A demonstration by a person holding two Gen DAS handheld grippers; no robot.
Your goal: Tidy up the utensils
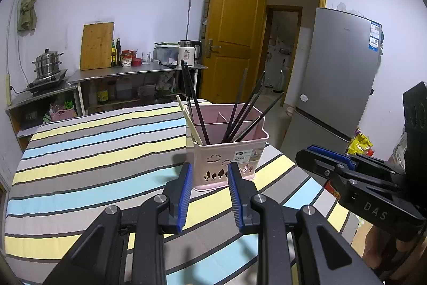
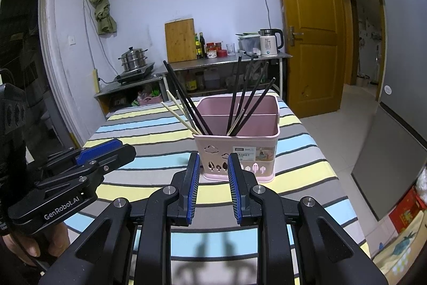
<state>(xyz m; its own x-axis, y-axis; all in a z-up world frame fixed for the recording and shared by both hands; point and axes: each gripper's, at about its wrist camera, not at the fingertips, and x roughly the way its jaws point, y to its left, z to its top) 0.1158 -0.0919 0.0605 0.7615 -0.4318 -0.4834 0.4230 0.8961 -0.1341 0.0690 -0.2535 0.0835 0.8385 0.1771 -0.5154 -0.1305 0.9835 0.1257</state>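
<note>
A pink plastic utensil basket (image 1: 226, 151) stands on the striped tablecloth, with a divider inside. Several dark chopsticks (image 1: 245, 111) and a few pale wooden ones (image 1: 188, 119) lean in its near compartment. The basket also shows in the right wrist view (image 2: 237, 140), with dark chopsticks (image 2: 248, 98) and pale ones (image 2: 181, 114). My left gripper (image 1: 209, 170) is open and empty, just short of the basket. My right gripper (image 2: 213, 160) is open and empty, also just short of it. Each gripper shows in the other's view, the right one (image 1: 320, 154) and the left one (image 2: 112, 148).
The striped table (image 1: 93, 151) extends left and back. Behind it stand steel shelves (image 1: 133, 71) with a kettle, jars, cutting board and a steamer pot. A grey fridge (image 1: 341, 71) is to the right and a yellow door (image 1: 229, 31) stands open.
</note>
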